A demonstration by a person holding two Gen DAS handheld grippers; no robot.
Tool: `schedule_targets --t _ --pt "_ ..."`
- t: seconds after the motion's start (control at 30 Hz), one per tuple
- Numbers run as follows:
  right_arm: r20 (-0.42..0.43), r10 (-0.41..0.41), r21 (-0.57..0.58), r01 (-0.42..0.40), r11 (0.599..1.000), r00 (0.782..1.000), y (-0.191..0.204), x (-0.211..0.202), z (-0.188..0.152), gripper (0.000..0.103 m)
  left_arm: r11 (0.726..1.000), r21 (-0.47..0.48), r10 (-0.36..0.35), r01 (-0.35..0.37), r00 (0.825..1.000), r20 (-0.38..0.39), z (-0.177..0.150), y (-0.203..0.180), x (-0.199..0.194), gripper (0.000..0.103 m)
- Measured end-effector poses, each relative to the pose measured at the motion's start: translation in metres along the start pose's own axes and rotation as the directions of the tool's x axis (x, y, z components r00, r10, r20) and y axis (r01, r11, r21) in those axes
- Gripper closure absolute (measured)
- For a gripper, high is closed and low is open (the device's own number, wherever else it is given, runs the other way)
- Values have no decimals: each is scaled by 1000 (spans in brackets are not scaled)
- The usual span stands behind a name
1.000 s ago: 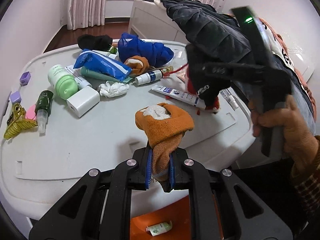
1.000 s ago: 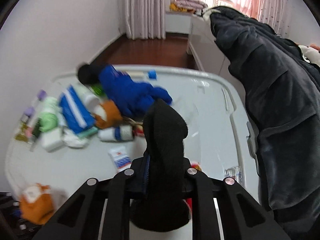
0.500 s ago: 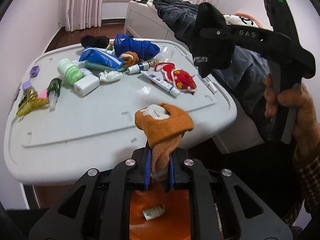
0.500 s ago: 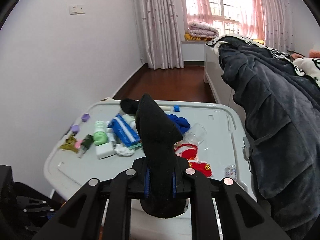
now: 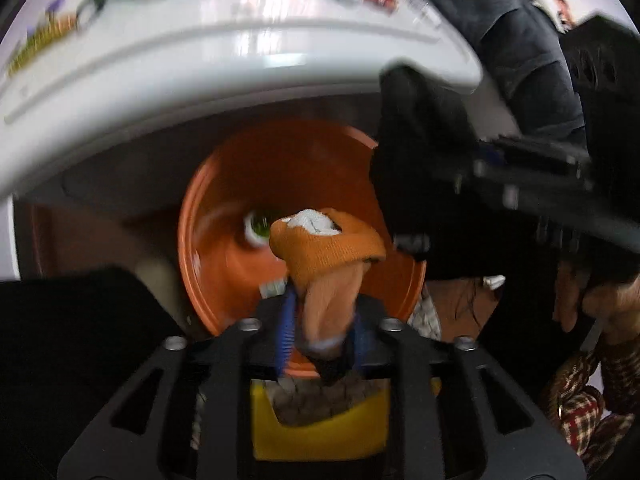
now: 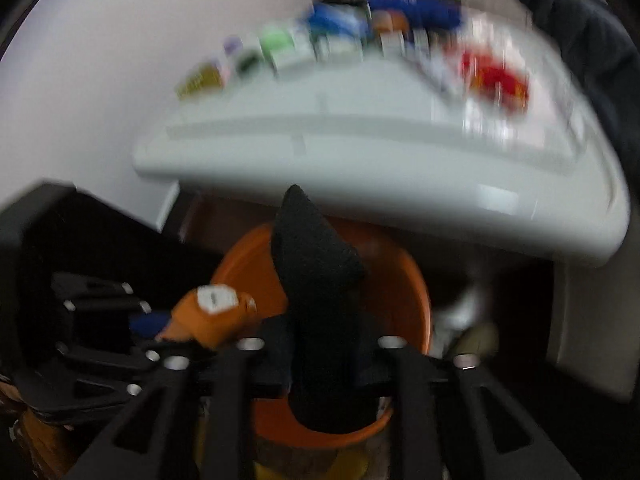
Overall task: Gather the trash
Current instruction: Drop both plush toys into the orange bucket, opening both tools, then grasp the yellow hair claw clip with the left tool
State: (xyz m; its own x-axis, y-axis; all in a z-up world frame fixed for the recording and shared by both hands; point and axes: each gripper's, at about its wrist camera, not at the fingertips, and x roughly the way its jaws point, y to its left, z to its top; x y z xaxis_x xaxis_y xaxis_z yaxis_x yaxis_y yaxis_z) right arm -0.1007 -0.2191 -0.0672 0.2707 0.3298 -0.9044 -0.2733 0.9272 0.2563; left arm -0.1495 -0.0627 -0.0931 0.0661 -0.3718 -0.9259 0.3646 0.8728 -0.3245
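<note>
Both grippers point steeply down over an orange bucket [image 5: 224, 248] that stands on the floor just under the near edge of a white plastic table [image 5: 168, 64]. The left gripper [image 5: 320, 332] has an orange sock [image 5: 326, 248] standing up between its blue-padded fingers [image 5: 286, 328]; its jaws are opening, and a gap shows on the right side of the fabric, while the left pad looks close against it — the blur leaves it unclear whether that pad presses. The sock's folded top, with a white patch, hangs over the bucket's mouth. Inside the bucket lies a small white and green bottle [image 5: 256, 230], smeared by motion. The right gripper [image 6: 320, 354] has a black sock [image 6: 316, 272] rising between its fingers, tip upward, above the same bucket [image 6: 416, 292]; its jaws are opening too, and the fabric fills the space so that contact with the pads cannot be made out. In the left wrist view the right gripper [image 5: 444, 216] comes in from the right with its black sock [image 5: 416, 152] over the bucket's far rim, held by a hand [image 5: 588, 300] with a plaid sleeve [image 5: 580, 396] below it. On the tabletop sit blurred items — a red piece [image 6: 496, 76], blue cloth [image 6: 412, 6], a green bottle [image 6: 276, 42]. Dark bedding [image 5: 512, 36] hangs at the right.
</note>
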Motion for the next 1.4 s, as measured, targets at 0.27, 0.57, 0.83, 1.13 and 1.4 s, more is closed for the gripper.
schedule_targets --t 0.27,0.57,0.83,1.13,1.4 --pt "102 -6 53 0 999 995 -13 -25 19 19 992 -123 17 -9 998 68 8 24 -17 34" --pt "322 15 -1 -16 1000 947 -2 -87 100 10 959 -269 182 -88 919 349 65 89 -98 34" --pt "430 41 -42 -25 999 902 6 -79 141 9 932 -19 346 -363 870 351 145 162 -118 34" --pt "351 18 -9 -16 1000 936 -9 -40 146 9 925 153 307 -348 921 239 177 227 -75 34" --pt "323 6 9 -9 1000 946 -12 -24 154 9 914 117 336 -388 887 316 191 228 -66 43"
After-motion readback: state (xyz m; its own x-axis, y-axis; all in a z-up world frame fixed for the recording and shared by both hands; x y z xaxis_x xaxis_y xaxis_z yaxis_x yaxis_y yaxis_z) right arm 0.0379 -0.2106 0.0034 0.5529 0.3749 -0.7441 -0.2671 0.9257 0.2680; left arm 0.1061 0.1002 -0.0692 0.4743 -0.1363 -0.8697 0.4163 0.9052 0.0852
